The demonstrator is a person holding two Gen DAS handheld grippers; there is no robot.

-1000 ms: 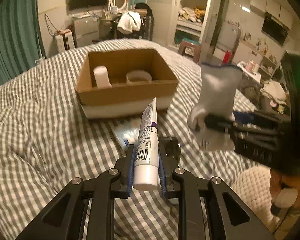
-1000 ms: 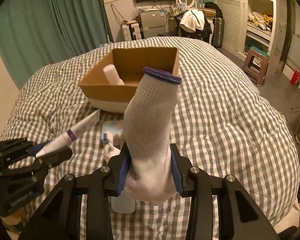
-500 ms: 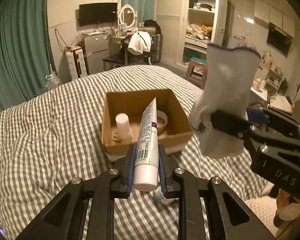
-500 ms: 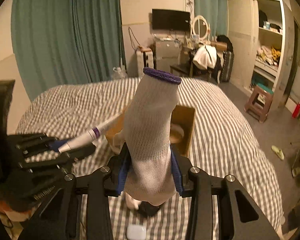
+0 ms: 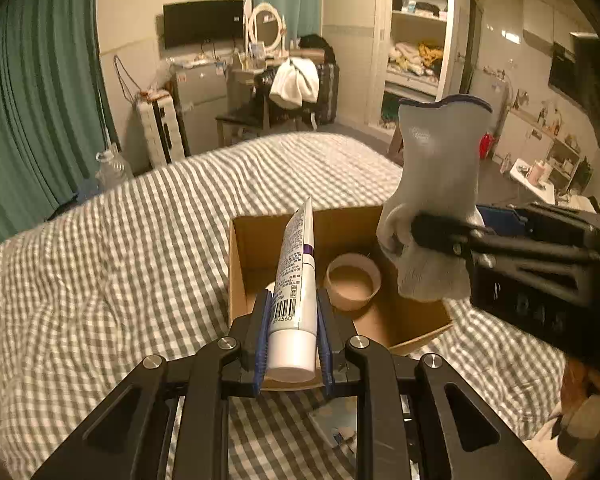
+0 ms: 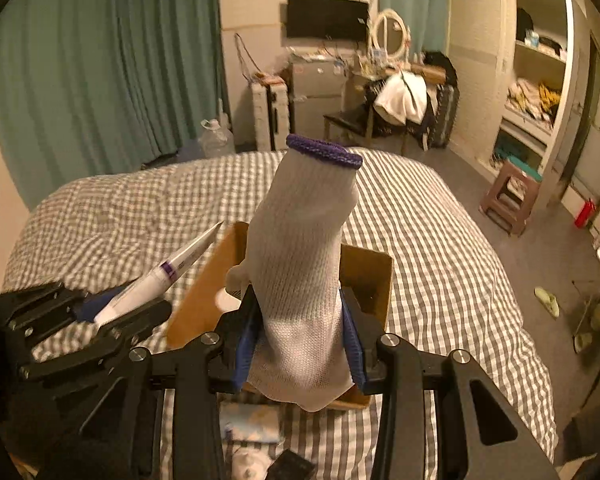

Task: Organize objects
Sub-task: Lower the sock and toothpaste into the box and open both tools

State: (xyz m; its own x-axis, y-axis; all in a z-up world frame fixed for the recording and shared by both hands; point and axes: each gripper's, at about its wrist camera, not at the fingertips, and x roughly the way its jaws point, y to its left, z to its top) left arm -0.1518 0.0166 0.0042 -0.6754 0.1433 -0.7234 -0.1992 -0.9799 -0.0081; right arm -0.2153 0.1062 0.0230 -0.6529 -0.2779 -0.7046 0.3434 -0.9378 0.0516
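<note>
Presently, left gripper (image 5: 292,336) clamped on a white tube (image 5: 295,280) near its cap end, tube slanting up over the open cardboard box (image 5: 416,334). Right gripper (image 6: 300,340) pinching a white glove (image 6: 300,280) with purple cuff, cuff upward, above the same box. Box resting on checked bedding (image 5: 100,280), holding a round tub (image 5: 353,281). Small packet (image 6: 250,420) lying on bedding below the grippers.

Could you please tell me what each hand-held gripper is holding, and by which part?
Left hand-held gripper: white plastic tube, clamped near its cap end. Right hand-held gripper: white knitted glove with purple cuff, clamped near its lower end.
</note>
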